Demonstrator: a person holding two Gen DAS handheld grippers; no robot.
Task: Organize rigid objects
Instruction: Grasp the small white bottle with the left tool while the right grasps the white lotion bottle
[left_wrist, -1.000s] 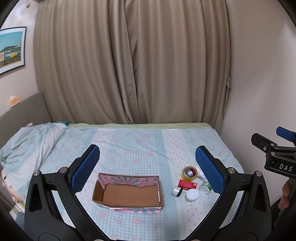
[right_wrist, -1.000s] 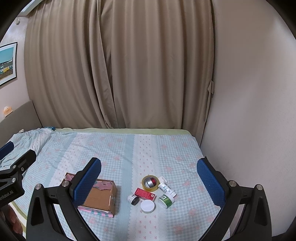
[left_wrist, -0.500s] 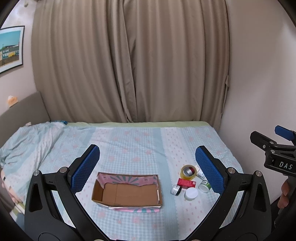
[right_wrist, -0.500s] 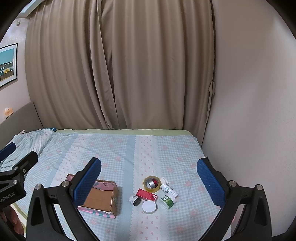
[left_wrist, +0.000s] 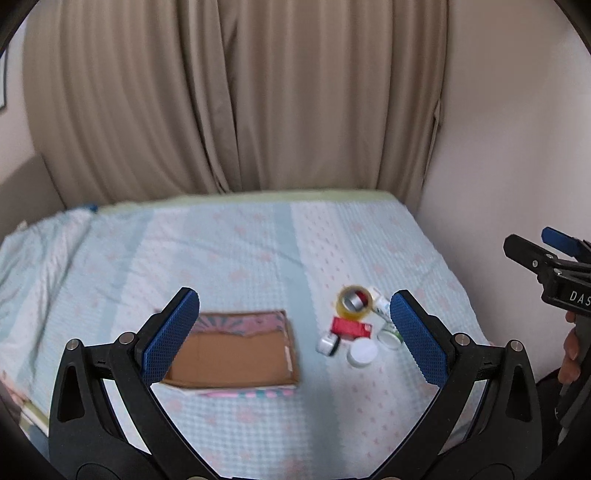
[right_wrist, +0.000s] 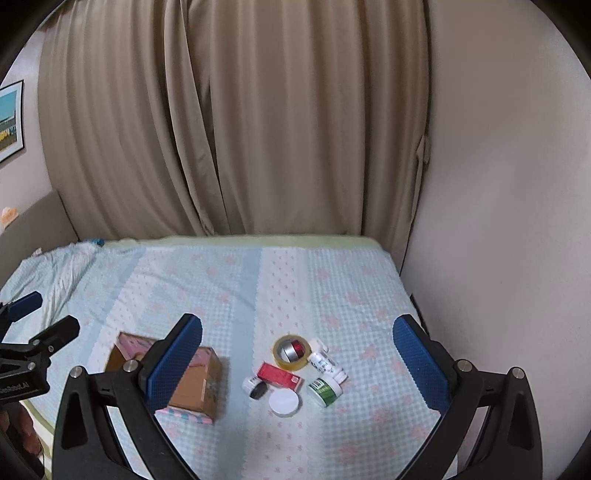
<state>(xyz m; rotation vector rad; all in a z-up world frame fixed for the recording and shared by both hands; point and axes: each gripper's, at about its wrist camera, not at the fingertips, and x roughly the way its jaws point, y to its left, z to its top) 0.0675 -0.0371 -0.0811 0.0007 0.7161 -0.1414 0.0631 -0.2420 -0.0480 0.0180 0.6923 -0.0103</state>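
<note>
An open cardboard box with pink patterned sides lies on the bed. To its right sits a cluster of small items: a yellow tape roll, a red box, a white round lid, a green-labelled jar, a white tube and a small black-and-white container. My left gripper hangs open above the box and items. My right gripper is open too, above the cluster, holding nothing.
The bed has a light blue checked sheet with pink flowers. Beige curtains hang behind it and a plain wall runs along the right side. A rumpled blanket lies at the bed's left.
Both grippers have come lower and closer to the bed, so the box and the cluster look larger. The left wrist view has swung a little. Nothing on the bed has moved.
</note>
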